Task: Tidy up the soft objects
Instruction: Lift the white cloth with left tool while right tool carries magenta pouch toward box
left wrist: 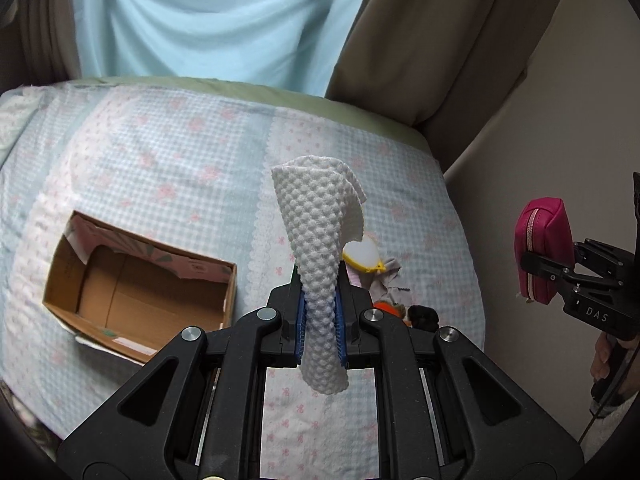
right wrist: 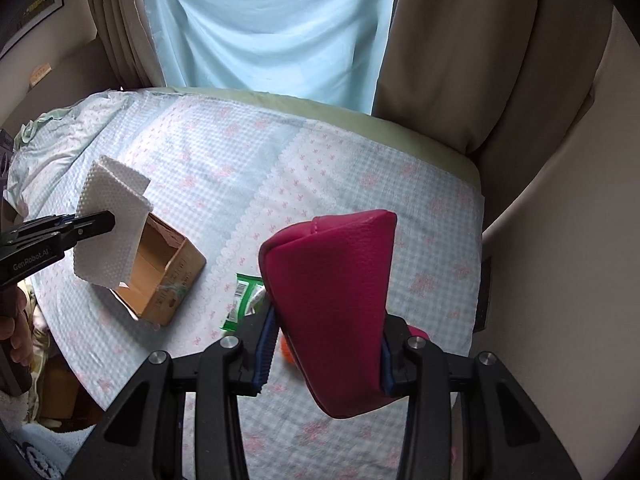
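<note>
While the left wrist view looks down over the bed (left wrist: pixel 160 152), the left tool (left wrist: pixel 320 320) is clamped tight on a white dimpled cloth (left wrist: pixel 320 240), which stands up between its blue pads above the bedspread. An open cardboard box (left wrist: pixel 140 284) sits on the bed to the left. Off to the right, the right tool (left wrist: pixel 536 268) pinches a pink zip pouch (left wrist: pixel 544 248) in mid-air.

Over to the right wrist view: the right tool (right wrist: pixel 328 344) is closed on the pink pouch (right wrist: pixel 332 300), held clear of the bed. A green packet (right wrist: pixel 244 296) lies just behind it. At left, the left tool (right wrist: pixel 100 222) grips the white cloth (right wrist: pixel 112 224) above the box (right wrist: pixel 172 284).
</note>
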The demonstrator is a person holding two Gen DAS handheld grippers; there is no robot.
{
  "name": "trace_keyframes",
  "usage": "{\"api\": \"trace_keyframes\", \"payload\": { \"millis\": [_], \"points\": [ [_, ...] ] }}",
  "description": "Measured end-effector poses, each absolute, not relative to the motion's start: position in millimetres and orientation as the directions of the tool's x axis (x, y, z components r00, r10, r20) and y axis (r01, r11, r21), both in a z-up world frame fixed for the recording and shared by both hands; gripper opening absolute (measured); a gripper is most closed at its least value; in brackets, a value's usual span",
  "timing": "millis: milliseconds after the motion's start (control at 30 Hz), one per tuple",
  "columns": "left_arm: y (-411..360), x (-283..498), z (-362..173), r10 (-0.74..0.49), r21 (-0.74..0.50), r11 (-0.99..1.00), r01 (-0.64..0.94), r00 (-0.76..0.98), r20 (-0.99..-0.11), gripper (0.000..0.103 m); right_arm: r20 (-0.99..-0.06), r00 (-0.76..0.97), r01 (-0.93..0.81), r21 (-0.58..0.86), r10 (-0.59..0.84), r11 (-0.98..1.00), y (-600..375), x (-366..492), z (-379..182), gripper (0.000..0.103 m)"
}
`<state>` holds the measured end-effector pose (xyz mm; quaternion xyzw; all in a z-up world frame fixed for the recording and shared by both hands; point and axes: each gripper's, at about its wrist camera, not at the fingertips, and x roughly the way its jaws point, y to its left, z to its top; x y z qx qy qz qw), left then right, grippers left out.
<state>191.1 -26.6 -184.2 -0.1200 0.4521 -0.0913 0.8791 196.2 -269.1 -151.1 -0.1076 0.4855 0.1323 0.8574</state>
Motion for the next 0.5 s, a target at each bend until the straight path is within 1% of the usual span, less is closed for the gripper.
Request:
{"api": "trace_keyframes", "payload": {
  "millis": [100,267,500],
  "points": [
    [6.5,184.8,-166.4,-0.258,-0.289,0.956,0.042,0.587,-0.767,0.01,-0.851,0.503,-0.313,-0.019,0.149,0.95,-238.2,185.1,-134.6,0.038],
    [70.4,181.1,-149.6,-0.262,-0.298,0.954,0.037,0.586,-0.766,0.01,-0.844,0.501,-0.27,0.06,0.194,0.961,-174.2,174.3,-123.6,0.038],
    [157.9,191.8,-155.0,-0.268,-0.265,0.961,0.083,0.532,-0.803,0.01,-0.837,0.502,-0.204,0.128,0.216,0.971,-69.7,166.3,-122.8,0.038]
  ]
}}
